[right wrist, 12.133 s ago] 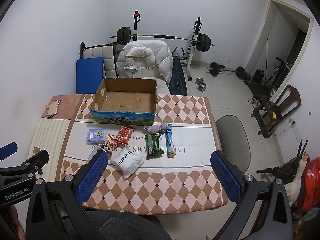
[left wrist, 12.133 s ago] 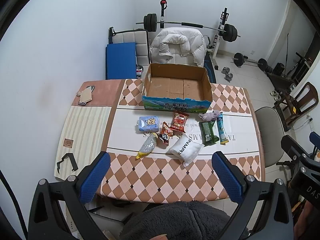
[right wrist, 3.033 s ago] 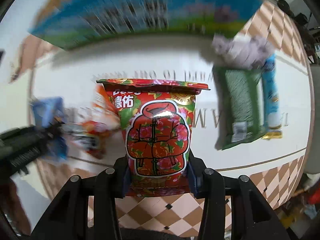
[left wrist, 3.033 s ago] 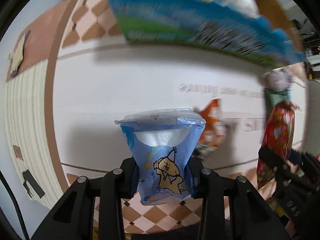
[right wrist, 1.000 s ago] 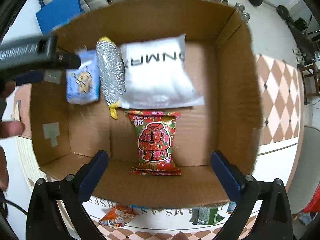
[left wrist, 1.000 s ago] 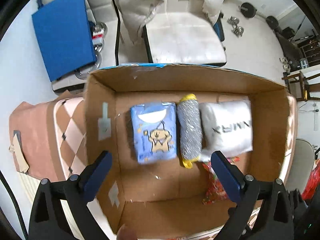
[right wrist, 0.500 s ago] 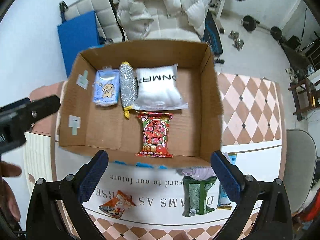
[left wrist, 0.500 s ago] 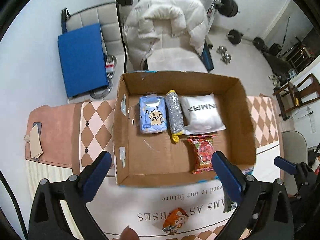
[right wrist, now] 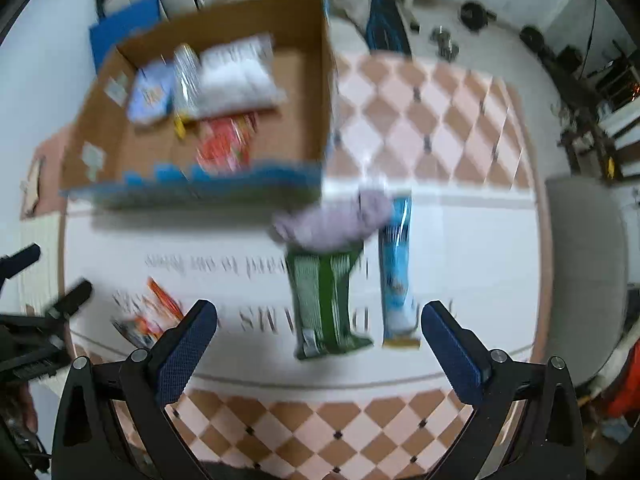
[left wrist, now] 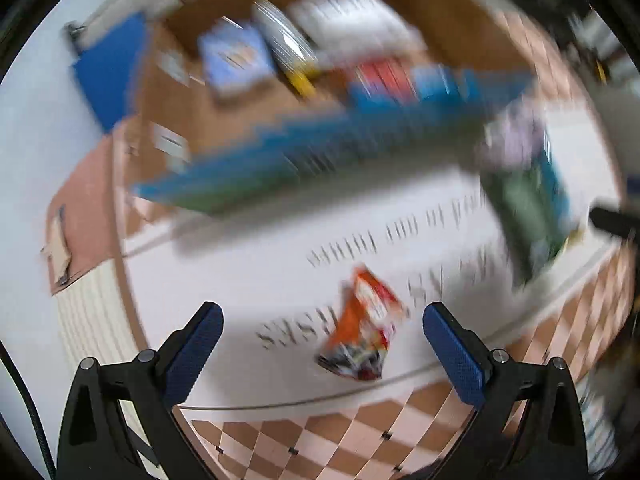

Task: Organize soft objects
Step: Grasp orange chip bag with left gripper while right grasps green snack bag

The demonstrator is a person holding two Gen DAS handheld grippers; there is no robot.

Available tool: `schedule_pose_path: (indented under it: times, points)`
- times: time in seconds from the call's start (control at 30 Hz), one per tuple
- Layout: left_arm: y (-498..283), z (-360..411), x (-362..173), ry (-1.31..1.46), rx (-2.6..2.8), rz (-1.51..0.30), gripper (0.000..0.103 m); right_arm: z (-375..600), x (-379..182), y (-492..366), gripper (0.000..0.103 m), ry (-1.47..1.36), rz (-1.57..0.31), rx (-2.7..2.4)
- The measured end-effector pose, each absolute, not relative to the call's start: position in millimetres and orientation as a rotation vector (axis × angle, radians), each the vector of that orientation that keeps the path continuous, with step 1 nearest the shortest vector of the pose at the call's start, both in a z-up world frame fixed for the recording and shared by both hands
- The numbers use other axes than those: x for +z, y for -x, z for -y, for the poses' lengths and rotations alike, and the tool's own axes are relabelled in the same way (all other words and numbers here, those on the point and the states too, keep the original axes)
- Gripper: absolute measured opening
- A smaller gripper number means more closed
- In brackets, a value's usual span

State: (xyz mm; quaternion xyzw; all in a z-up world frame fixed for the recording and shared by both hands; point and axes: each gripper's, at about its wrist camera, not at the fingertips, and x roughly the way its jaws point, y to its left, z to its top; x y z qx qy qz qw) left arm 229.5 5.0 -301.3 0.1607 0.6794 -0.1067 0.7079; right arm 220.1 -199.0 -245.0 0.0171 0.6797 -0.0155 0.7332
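On the table (right wrist: pixel 460 248), printed lettering blurs unreadably.

Table (right wrist: pixel 460 240): cardboard box (right wrist: pixel 308 92), green packet (right wrist: pixel 324 300), blue packet (right wrist: pixel 394 276), orange packet (left wrist: pixel 364 324).

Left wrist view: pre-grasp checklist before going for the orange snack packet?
1. Left gripper open and empty: ok.
2. Orange snack packet between the fingers' line, on the table: ok.
3. Packet clear of neighbours: ok.
4. Right gripper open, over the green packet, not crossing: ok.
5. Cardboard box has free floor: ok.
6. Image sharpness for alignment: not ok, motion blur.
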Motion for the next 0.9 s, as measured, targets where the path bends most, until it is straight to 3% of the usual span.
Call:
schedule_pose_path:
  times: [0.3, 0.37, 0.4, 0.43, 0.57, 0.67, 0.73, 0.8, 0.9]
  points:
    - [-209, 31, -391, -0.547, -0.339, -1.706, 0.097, 205, -306, -209, 0.103, -0.052, -1.585, -0.045]
    - [-210, 31, -403, -0.547, -0.326, -1.741, 0.076, 204, -318, -212, 0.103, -0.032, -1.597, -0.054]
    - [-210, 30, -407, -0.547, -0.316, -1.753, 0.073, 203, -325, -215, 0.103, -0.017, -1.607, -0.063]
    - [-211, 28, -412, -0.536, -0.304, -1.767, 0.062, 202, -331, -217, 0.103, -0.008, -1.613, -0.069]
    - [-217, 10, -415, -0.368, -0.253, -1.803, 0.049, 197, -355, -222, 0.100, 0.018, -1.650, -0.097]
    - [-218, -9, -417, -0.197, -0.198, -1.822, 0.049, 195, -374, -222, 0.091, 0.004, -1.688, -0.099]
    - [-216, -18, -418, -0.126, -0.180, -1.816, 0.049, 193, -385, -220, 0.070, 0.017, -1.716, -0.098]
    - [-214, -25, -419, -0.085, -0.173, -1.811, 0.049, 194, -394, -215, 0.056, 0.009, -1.739, -0.102]
    - [-209, -26, -421, -0.082, -0.166, -1.805, 0.049, 196, -398, -207, 0.051, -0.004, -1.740, -0.104]
